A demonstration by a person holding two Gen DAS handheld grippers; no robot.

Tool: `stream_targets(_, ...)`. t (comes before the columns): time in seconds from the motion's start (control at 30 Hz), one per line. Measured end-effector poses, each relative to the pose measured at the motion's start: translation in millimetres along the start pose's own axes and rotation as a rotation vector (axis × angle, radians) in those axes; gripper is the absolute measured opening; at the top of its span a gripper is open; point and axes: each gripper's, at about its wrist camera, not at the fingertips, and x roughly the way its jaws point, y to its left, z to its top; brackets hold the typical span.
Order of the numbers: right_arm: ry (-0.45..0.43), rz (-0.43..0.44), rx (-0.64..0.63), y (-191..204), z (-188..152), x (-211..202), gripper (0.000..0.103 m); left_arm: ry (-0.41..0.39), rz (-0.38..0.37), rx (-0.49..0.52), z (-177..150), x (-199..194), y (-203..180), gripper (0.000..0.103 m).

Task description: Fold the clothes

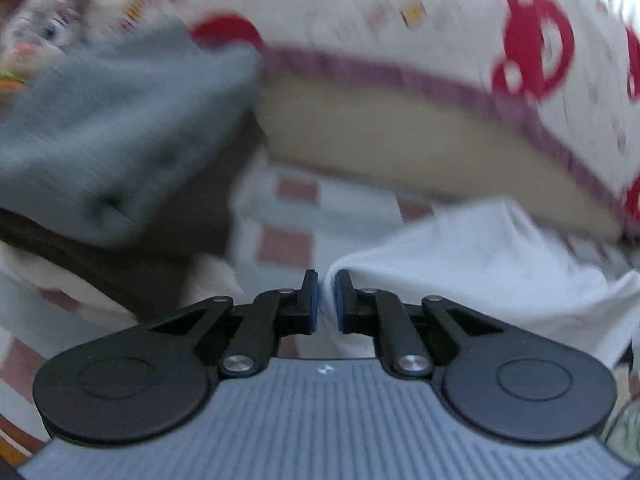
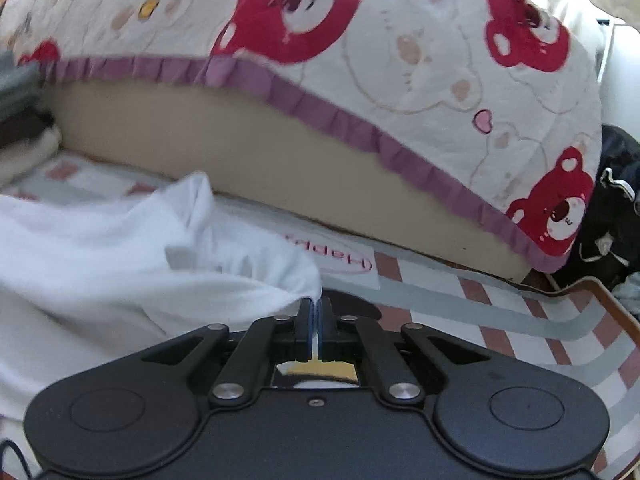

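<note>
Right gripper (image 2: 316, 312) has its blue pads pressed together on a corner of the white cotton garment (image 2: 120, 248), pinched and lifted just clear of the checked red-and-grey bed sheet (image 2: 500, 304). Left gripper (image 1: 327, 300) has its pads drawn close with a slim gap; the white cloth edge runs between them, though blur makes the pinch hard to confirm. The garment hangs rumpled between the two tools, its long axis running across from one to the other, near the sheet's front edge. Behind sits a bear-print pillow with a purple frill (image 2: 400, 80); a grey folded cloth (image 1: 112, 120) is stacked left. My read: early days, no crease made, every fold remaining.
</note>
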Motion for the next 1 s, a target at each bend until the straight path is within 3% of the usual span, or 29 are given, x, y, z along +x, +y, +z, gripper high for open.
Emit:
stream_targets(0.1, 0.012, 0.093, 0.055, -1.9, -1.1, -31.0, 0.001, -0.035, 0.058, -0.008, -0.9, -14.7, 29.1, 0.009)
stream_targets(0.17, 0.036, 0.151, 0.077, 2.1, -13.9, -49.1, 0.001, -0.009, -0.008, -0.066, -2.4, -16.7, 45.4, 0.009)
stream_targets(0.23, 0.073, 0.149, 0.056, 9.7, -23.0, -46.9, 0.001, 0.051, -0.06, -0.14, -3.7, -12.1, 50.4, 0.009)
stream_targets(0.3, 0.053, 0.109, 0.082, 8.9, -20.7, -46.4, 0.001, 0.083, -0.099, -0.162, -7.2, -11.4, 40.3, 0.009)
stream_targets(0.37, 0.014, 0.085, 0.14, -1.2, -9.7, -53.7, 0.001, 0.114, -0.147, -0.115, -13.4, -10.6, 22.1, 0.017)
stream_targets(0.4, -0.014, 0.075, 0.157, -7.6, -2.5, -58.6, 0.001, 0.134, -0.164, -0.07, -17.1, -9.0, 12.1, 0.031)
stream_targets(0.43, -0.037, 0.065, 0.165, -12.8, 4.0, -61.3, 0.001, 0.159, -0.183, -0.02, -21.4, -7.1, 1.6, 0.052)
stream_targets(0.5, -0.064, 0.053, 0.189, -20.5, 12.5, -60.3, 0.001, 0.227, -0.199, 0.076, -31.8, 1.2, -15.7, 0.076)
stream_targets(0.53, -0.068, 0.055, 0.206, -22.7, 14.8, -57.7, 0.001, 0.266, -0.187, 0.107, -37.9, 7.4, -21.8, 0.083)
stream_targets(0.7, -0.045, 0.084, 0.193, -6.5, 6.4, -47.4, 0.001, 0.443, -0.119, 0.117, -68.9, 52.8, -25.3, 0.084)
stream_targets(0.77, -0.022, 0.107, 0.166, 2.5, -0.4, -43.4, 0.001, 0.441, -0.083, 0.153, -79.0, 67.7, -27.1, 0.081)
stream_targets(0.8, -0.009, 0.121, 0.161, 5.8, -4.0, -40.7, 0.001, 0.416, -0.058, 0.184, -82.1, 70.1, -28.6, 0.054)
stream_targets(0.83, 0.003, 0.129, 0.159, 8.2, -7.3, -38.3, 0.001, 0.376, -0.041, 0.222, -80.4, 66.5, -29.4, 0.005)
stream_targets(0.9, 0.024, 0.101, 0.147, 11.5, -11.2, -36.7, 0.001, 0.282, -0.04, 0.261, -66.7, 48.3, -26.8, 0.006)
stream_targets(0.93, 0.011, 0.065, 0.139, 11.3, -8.9, -44.5, 0.001, 0.222, -0.054, 0.223, -54.4, 29.9, -21.5, 0.006)
stream_targets(1.0, -0.076, 0.088, 0.146, 1.4, 1.9, -75.6, 0.001, 0.103, -0.083, 0.147, -29.8, -6.8, -10.9, 0.006)
